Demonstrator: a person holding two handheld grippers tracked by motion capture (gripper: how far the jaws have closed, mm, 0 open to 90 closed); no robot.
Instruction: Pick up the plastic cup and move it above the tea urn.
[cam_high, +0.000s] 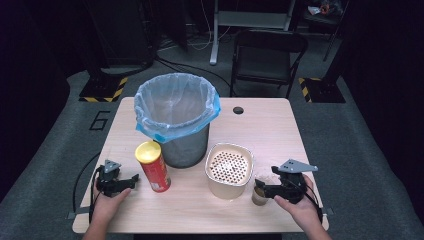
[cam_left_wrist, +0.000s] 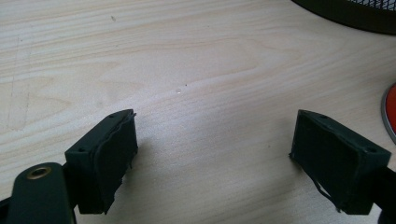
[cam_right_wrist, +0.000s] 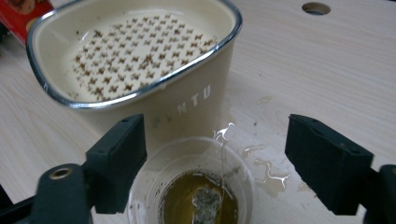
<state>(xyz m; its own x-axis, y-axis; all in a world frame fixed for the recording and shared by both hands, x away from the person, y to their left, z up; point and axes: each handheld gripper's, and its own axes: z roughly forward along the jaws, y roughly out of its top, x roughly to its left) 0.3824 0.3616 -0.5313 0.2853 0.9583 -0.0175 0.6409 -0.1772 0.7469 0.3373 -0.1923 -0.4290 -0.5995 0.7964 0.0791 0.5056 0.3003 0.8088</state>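
Note:
A clear plastic cup (cam_right_wrist: 198, 196) with brownish liquid and dregs stands on the table, right beside a cream container (cam_right_wrist: 187, 105) with a perforated strainer insert. My right gripper (cam_right_wrist: 224, 158) is open around the cup, and its right pad stands well off the rim. In the high view the cup (cam_high: 258, 196) sits at the front right under the right gripper (cam_high: 261, 189). My left gripper (cam_high: 131, 181) rests at the front left, open over bare wood, left of a red can with a yellow lid (cam_high: 153, 167). Nothing lies between the left gripper's (cam_left_wrist: 215, 154) jaws.
A mesh bin (cam_high: 176, 117) lined with a blue bag stands behind the can and the container (cam_high: 229, 170). Drops of spilled liquid (cam_right_wrist: 268, 172) wet the table by the cup. A cable hole (cam_high: 238, 110) lies at the back. A chair stands beyond the table.

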